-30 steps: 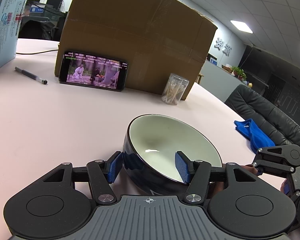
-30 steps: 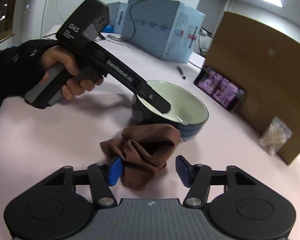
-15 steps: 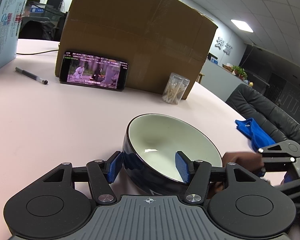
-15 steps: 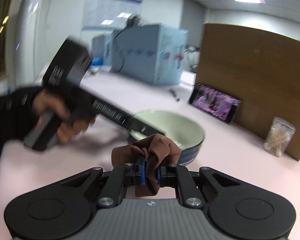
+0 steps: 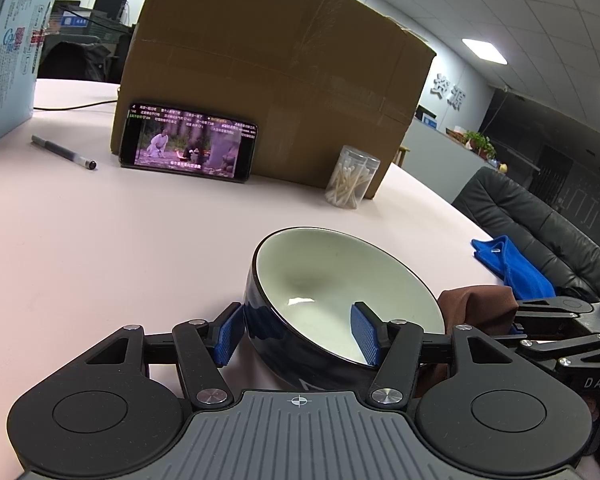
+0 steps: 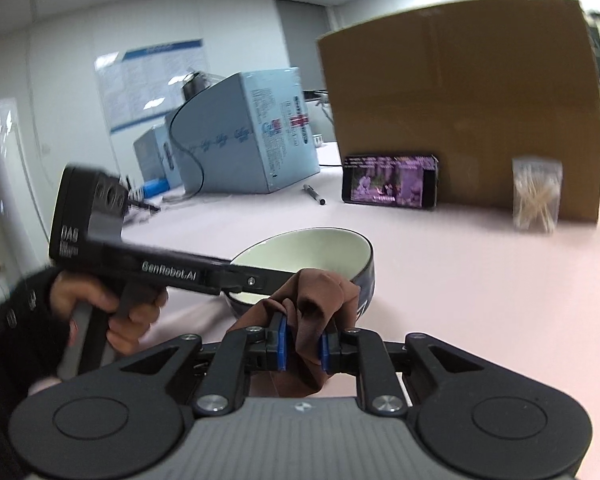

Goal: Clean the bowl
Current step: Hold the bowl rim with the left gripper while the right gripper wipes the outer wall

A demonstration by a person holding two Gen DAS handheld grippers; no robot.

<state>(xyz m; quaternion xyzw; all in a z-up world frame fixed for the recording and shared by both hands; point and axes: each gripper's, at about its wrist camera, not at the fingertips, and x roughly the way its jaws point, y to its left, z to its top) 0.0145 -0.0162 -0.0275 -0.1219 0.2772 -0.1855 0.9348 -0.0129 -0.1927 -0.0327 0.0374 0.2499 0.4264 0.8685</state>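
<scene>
Evidently the left hand-held gripper (image 5: 298, 334) clamps the tilted bowl's (image 5: 340, 284) near wall to steady it, while the right hand-held gripper (image 6: 302, 344), at its 3 o'clock, jaws easing apart yet pinching the cloth (image 6: 316, 300), readies to wipe.

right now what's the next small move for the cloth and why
Probably carry the brown cloth, pinched in the right hand-held gripper whose jaws are opening slightly, forward over the rim into the dark-blue bowl with the white inside. The left hand-held gripper already clamps the near wall, tilting the bowl open, and the cloth sits just outside it.
</scene>
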